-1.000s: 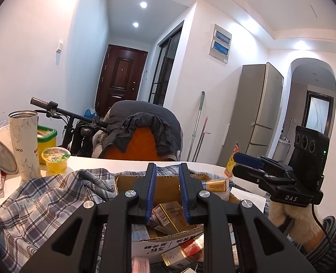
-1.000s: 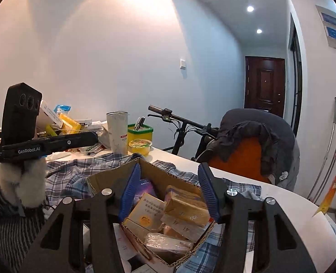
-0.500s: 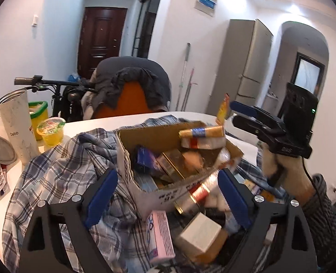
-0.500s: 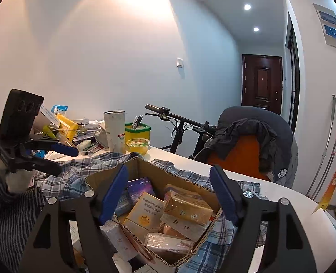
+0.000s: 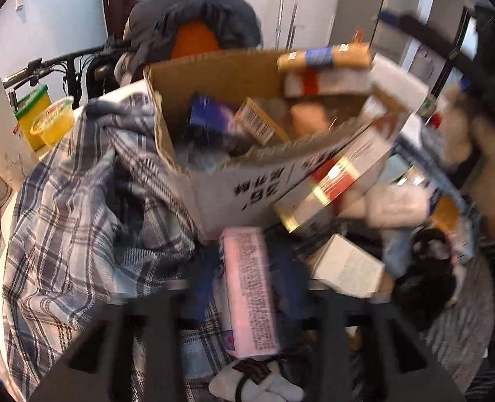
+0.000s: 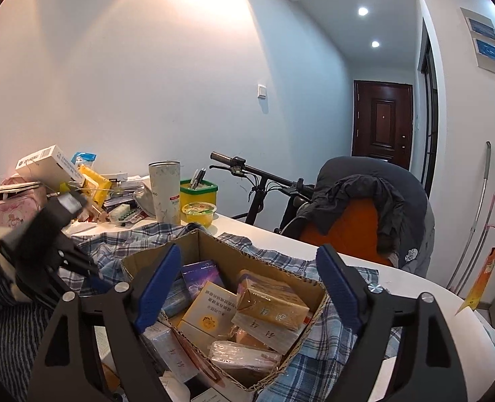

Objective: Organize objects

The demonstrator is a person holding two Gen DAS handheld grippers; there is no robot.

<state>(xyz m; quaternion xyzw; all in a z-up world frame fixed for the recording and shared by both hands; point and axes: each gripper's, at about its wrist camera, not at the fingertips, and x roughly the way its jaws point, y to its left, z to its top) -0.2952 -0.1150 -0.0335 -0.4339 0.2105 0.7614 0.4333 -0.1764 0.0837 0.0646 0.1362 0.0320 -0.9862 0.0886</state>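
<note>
Since half a second ago our left gripper (image 5: 247, 305) has dipped low over the pink box (image 5: 249, 293), probably lining up a pick; blur hides its jaw width. Right gripper (image 6: 252, 288) spread wide, empty, above the carton (image 6: 227, 305).

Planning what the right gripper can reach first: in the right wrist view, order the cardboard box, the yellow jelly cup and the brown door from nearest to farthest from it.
1. cardboard box: directly below the open right gripper, between its fingers.
2. yellow jelly cup: beyond the box on the table, left of centre.
3. brown door: end of the hallway, far right.
</note>
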